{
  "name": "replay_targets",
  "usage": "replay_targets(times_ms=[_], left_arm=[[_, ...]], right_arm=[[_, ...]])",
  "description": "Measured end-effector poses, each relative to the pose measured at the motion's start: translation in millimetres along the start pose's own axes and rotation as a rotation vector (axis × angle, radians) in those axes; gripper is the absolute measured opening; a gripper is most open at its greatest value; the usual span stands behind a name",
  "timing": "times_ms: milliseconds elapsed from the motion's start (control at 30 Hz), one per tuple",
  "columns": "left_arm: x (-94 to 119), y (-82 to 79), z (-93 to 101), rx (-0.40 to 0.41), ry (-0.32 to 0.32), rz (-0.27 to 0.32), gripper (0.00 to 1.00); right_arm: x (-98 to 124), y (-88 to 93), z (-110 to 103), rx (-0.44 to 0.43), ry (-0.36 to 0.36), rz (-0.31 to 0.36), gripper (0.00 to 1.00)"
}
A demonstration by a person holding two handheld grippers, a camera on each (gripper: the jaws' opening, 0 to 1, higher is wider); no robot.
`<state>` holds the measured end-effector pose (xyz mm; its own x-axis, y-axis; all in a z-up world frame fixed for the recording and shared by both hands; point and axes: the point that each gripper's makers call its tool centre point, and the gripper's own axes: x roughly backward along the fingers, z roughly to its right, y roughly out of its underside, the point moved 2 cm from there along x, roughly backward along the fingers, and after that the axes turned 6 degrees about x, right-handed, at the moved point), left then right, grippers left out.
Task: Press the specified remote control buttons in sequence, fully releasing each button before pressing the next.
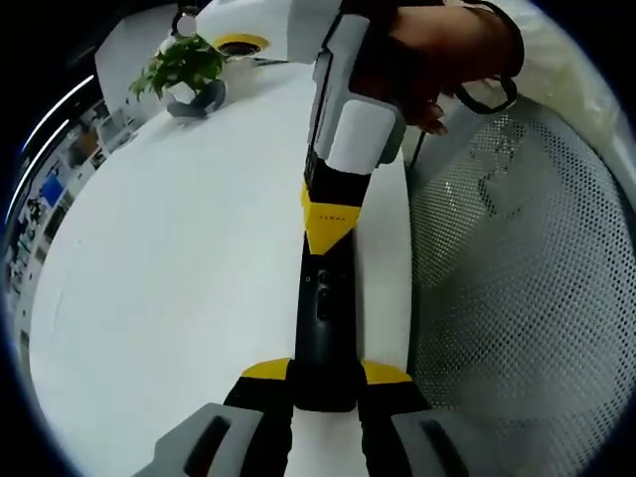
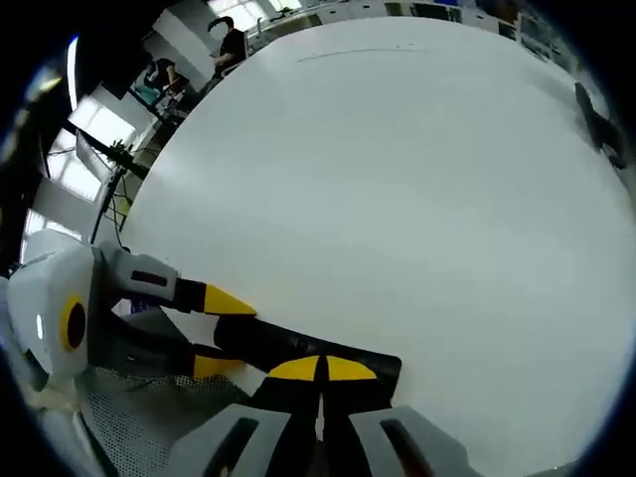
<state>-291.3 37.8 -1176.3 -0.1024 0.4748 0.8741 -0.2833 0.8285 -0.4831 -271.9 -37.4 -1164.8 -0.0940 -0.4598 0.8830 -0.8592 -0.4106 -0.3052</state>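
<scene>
A long black remote control [image 1: 323, 298] lies along the white table's right edge. My left gripper [image 1: 326, 373] is shut on its near end, one yellow tip on each side. From the top of the left gripper view comes my right gripper [image 1: 328, 224], held by a person's hand, its yellow tips closed together and resting on the far part of the remote. In the right gripper view my right gripper [image 2: 323, 370] is shut, its tips down on the remote control [image 2: 278, 343]. The left gripper [image 2: 224, 333] clamps the remote's other end from the left.
The white table [image 1: 179, 258] stretches wide to the left. A potted plant [image 1: 189, 70] and a white object with a yellow ring [image 1: 240, 42] stand at its far end. White mesh [image 1: 517, 278] lies just past the table's right edge. A dark object [image 2: 601, 124] sits far right.
</scene>
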Motion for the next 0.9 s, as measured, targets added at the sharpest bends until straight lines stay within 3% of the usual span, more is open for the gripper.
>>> replay_targets(times_ms=[200,667,900], left_arm=[[-0.1,-0.1,0.1,-0.001,0.000,0.000,0.24],[-0.3,-0.2,-0.2,-0.001,0.000,0.001,0.24],[-0.2,-0.3,-0.3,-0.007,0.002,-0.002,0.24]], right_arm=[[1.7,2.9,-7.1,-0.008,-0.031,0.007,0.00],[-2.4,3.6,-8.7,-0.005,-0.025,-0.001,0.00],[-2.4,4.2,-7.9,-0.061,-0.038,0.006,0.00]])
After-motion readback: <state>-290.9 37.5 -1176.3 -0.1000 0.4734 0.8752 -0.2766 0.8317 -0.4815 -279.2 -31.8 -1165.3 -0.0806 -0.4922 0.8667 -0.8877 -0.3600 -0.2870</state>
